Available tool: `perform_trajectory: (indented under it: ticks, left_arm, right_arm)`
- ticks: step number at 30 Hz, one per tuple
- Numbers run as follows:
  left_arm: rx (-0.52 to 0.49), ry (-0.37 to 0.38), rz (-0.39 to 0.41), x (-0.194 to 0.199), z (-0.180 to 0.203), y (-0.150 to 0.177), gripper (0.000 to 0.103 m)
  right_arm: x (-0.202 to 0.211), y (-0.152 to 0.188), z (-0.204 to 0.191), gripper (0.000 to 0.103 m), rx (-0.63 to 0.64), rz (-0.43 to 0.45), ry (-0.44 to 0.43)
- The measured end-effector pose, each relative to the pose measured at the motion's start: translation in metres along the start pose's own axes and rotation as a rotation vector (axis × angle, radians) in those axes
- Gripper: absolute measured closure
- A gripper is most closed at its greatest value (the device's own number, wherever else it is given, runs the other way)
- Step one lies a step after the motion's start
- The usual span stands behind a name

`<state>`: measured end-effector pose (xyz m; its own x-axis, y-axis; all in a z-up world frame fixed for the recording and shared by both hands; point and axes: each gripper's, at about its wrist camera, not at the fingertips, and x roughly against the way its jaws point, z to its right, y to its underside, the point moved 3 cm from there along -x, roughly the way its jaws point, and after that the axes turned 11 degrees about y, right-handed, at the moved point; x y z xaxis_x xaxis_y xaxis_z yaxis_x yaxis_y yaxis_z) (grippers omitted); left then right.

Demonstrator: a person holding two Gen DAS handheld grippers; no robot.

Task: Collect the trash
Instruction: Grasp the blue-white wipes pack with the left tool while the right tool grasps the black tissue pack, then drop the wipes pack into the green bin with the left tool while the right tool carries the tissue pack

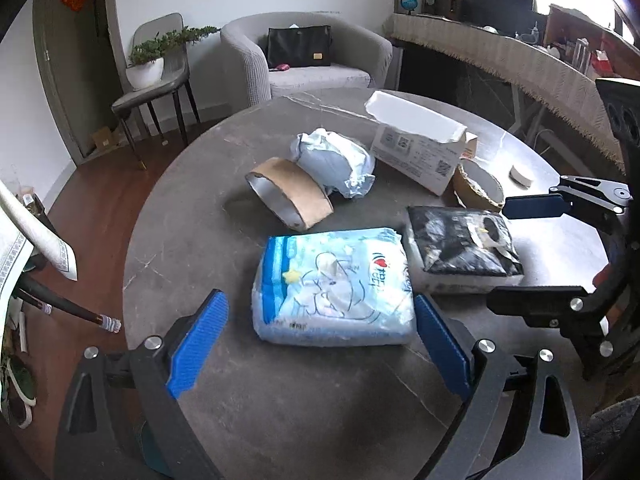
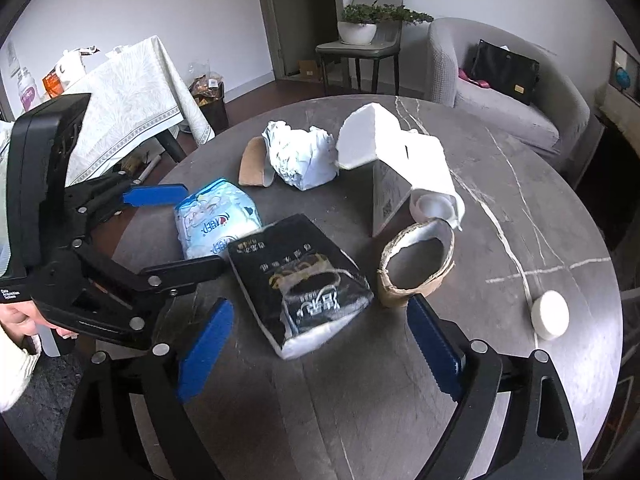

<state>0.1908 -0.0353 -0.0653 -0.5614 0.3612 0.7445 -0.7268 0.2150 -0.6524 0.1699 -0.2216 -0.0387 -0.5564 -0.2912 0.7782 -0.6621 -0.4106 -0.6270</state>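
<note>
On the round grey table (image 1: pixel 192 248) lies a light-blue tissue pack (image 1: pixel 332 288), with my left gripper (image 1: pixel 320 308) open around it and neither pad pressing. Beside it a black-and-white pack (image 2: pixel 300 276) lies between the blue pads of my open right gripper (image 2: pixel 320 308). Behind are a brown cardboard ring (image 1: pixel 288 196), a crumpled pale-blue wrapper (image 1: pixel 336 160), a torn white carton (image 1: pixel 420 140) and a second squashed cardboard ring (image 2: pixel 416 264). The right gripper (image 1: pixel 524 252) shows at the right edge of the left wrist view; the left gripper (image 2: pixel 192 232) shows at left in the right wrist view.
A white round lid (image 2: pixel 550 314) sits near the table's right edge and a white tape roll (image 2: pixel 432 208) by the carton. Around the table: a grey armchair (image 1: pixel 312 68) with a black bag, a chair with a potted plant (image 1: pixel 146 68), a cloth-covered table (image 2: pixel 128 100).
</note>
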Motion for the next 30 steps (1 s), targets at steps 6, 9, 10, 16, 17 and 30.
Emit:
perform_trajectory:
  ticks: [6, 9, 10, 16, 17, 30]
  left_arm:
    - [0.001, 0.004, 0.001, -0.001, -0.005, -0.004, 0.027]
    - [0.023, 0.017, 0.008, 0.001, -0.011, -0.006, 0.028]
    - [0.029, 0.02, 0.01, 0.002, -0.012, -0.005, 0.028]
    - [0.058, 0.03, 0.037, 0.018, -0.023, -0.003, 0.028]
    - [0.061, 0.029, 0.044, 0.023, -0.025, -0.002, 0.028]
    - [0.118, 0.034, 0.126, 0.072, -0.047, 0.013, 0.028]
  right_arm:
    - [-0.005, -0.007, -0.005, 0.013, 0.031, -0.014, -0.012]
    - [-0.008, -0.011, -0.007, 0.013, 0.043, -0.024, -0.01]
    - [-0.009, -0.012, -0.008, 0.013, 0.045, -0.03, -0.01]
    - [-0.016, -0.015, -0.021, 0.013, 0.068, -0.052, -0.004]
    - [-0.017, -0.015, -0.022, 0.013, 0.071, -0.052, 0.0]
    - [-0.016, -0.017, -0.029, 0.035, 0.057, -0.037, 0.08]
